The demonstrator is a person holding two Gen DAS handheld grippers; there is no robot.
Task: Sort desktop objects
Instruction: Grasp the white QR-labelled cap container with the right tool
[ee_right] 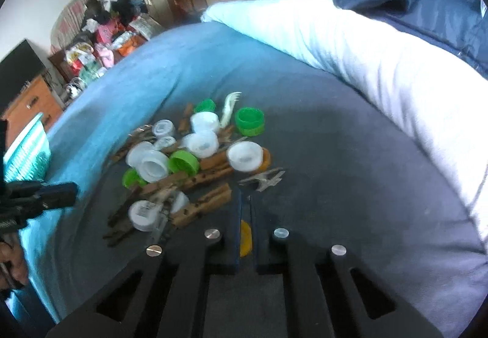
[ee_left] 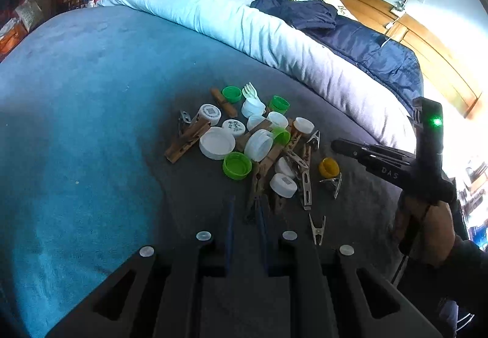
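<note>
- The left gripper (ee_left: 245, 213), a black two-finger tool with blue-edged pads, fills the bottom of the left wrist view; its pads stand a narrow gap apart, and a dark wooden clothespin (ee_left: 254, 185) points into that gap, though I cannot tell whether it is gripped.
- The right gripper (ee_right: 245, 216), a matching black tool, has its pads clenched close on a small yellow plastic bottle cap (ee_right: 245, 239), seen as a yellow sliver between them.
- In the left wrist view the same cap (ee_left: 328, 168) sits on the grey cloth just below the tip of the right gripper (ee_left: 337, 145), to the right of the left gripper's fingers.
- Straight ahead of both grippers lies the pile to be sorted, on a dark grey cloth (ee_left: 195, 185).
- A large white plastic lid (ee_left: 217, 143), lying flat, is ahead and left of the left gripper.
- A bright green plastic bottle cap (ee_left: 237, 165), open side up, lies just ahead of the left pads, touching the white lid.
- A small white cap with a printed grey square (ee_left: 283, 184) is just ahead and right of the left pads.
- A silver metal clip (ee_left: 317, 229) lies close beside the left gripper's right finger.
- A white plastic fork (ee_left: 250, 91) sits at the far edge of the pile.
- A tan wooden clothespin (ee_right: 202, 208) lies just left of the right gripper's pads.
- A blue fleece blanket (ee_left: 76, 94) spreads to the left of the cloth, and a rolled white quilt (ee_left: 274, 42) runs along the far side.
</note>
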